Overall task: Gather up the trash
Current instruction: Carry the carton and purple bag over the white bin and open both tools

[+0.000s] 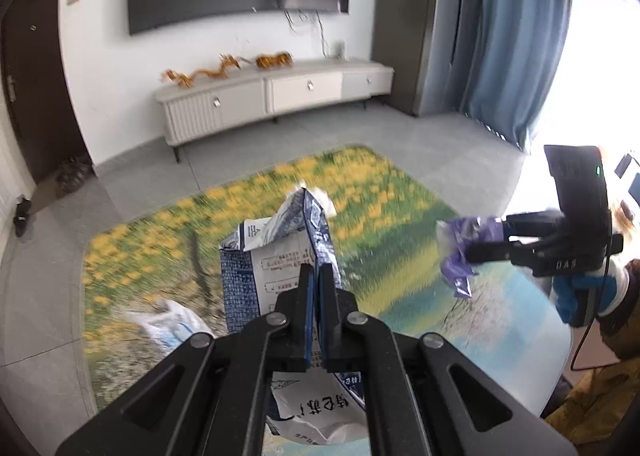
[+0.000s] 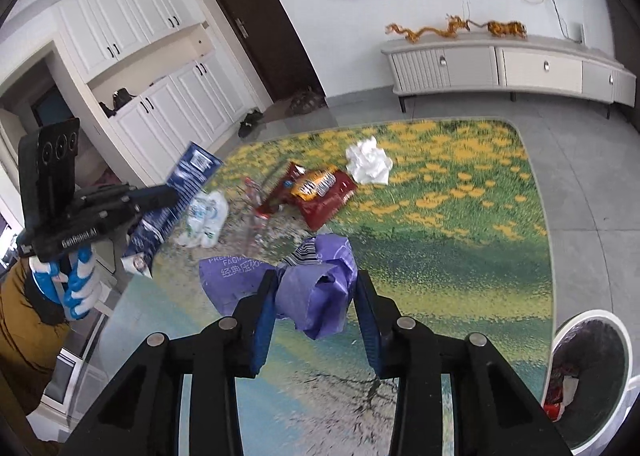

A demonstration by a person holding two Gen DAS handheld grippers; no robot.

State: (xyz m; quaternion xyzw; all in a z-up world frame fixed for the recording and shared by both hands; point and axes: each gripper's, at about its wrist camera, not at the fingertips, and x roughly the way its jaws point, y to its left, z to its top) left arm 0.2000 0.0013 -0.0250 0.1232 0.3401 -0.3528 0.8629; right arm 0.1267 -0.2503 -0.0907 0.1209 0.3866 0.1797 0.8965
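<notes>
My left gripper is shut on a flattened blue-and-white carton, held up above the table; the right wrist view shows that carton at the left, in the left gripper. My right gripper is shut on a crumpled purple wrapper, lifted off the table; the left wrist view shows the purple wrapper at the right in the right gripper. On the table lie a red snack bag, a wad of white paper and a crushed clear plastic bag.
The table has a glass top over a yellow-flower and green print. A white-rimmed bin with trash inside stands at its right edge. A white plastic bag lies at the left. A TV cabinet lines the far wall.
</notes>
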